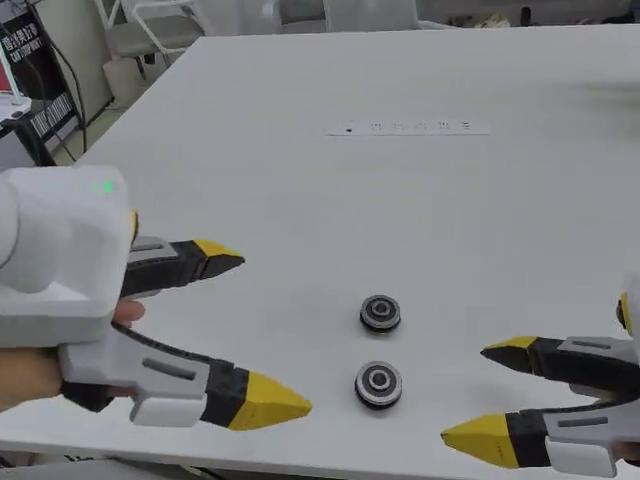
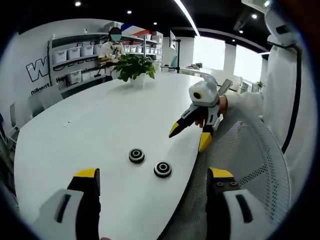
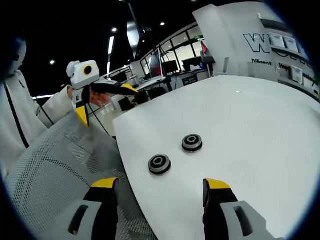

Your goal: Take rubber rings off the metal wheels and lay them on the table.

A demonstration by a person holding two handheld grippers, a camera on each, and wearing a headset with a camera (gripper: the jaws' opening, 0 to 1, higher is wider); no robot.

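Now the two wheels lie flat on the table (image 1: pixel 420 200) close to its near edge, the far wheel (image 1: pixel 380 313) just behind the near wheel (image 1: pixel 378 384), apart, each with a dark ring (image 1: pixel 360 385) around it. The left gripper (image 1: pixel 272 333) and the right gripper (image 1: pixel 465 393) hover at both sides of them, jaws spread wide, holding nothing.

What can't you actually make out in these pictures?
- Head view: print on the white strip is too small to read.
- Head view: the right gripper is cut off by the right edge behind its fingers.
- All views: far wheel and near wheel are too small to show where rubber ends and metal begins.
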